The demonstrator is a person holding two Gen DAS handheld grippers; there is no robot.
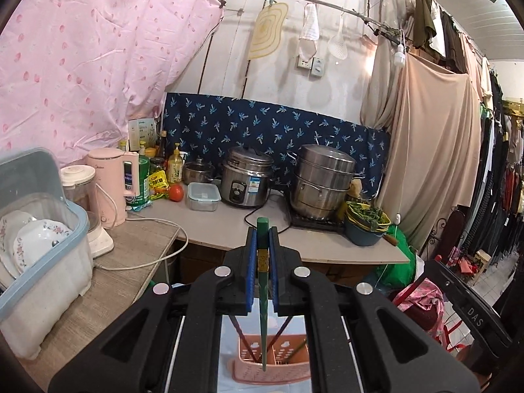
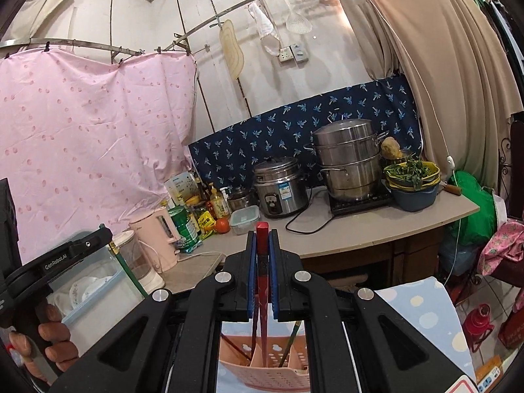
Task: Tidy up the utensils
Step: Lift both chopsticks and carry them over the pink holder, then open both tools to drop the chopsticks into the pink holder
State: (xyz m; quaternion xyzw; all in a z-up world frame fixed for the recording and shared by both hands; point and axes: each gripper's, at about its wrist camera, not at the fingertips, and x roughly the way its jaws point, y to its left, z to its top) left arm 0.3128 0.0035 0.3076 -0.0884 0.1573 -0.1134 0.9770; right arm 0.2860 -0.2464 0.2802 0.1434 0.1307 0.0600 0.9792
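Cluttered kitchen bench (image 1: 229, 229) behind, we're midway: left tongs (image 1: 262, 245) clamp a green chopstick (image 1: 263, 294), right tongs (image 2: 262, 245) a red chopstick (image 2: 262, 294), both tips over the pink holder (image 1: 271, 365), which already has several.

White plank wall (image 1: 262, 75), pink curtain (image 1: 82, 65), grey counter (image 1: 229, 226), tiled floor (image 2: 484, 291)

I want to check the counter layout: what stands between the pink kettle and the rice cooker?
In the left wrist view, bottles, a tomato and a lidded container stand between the pink kettle and the rice cooker.
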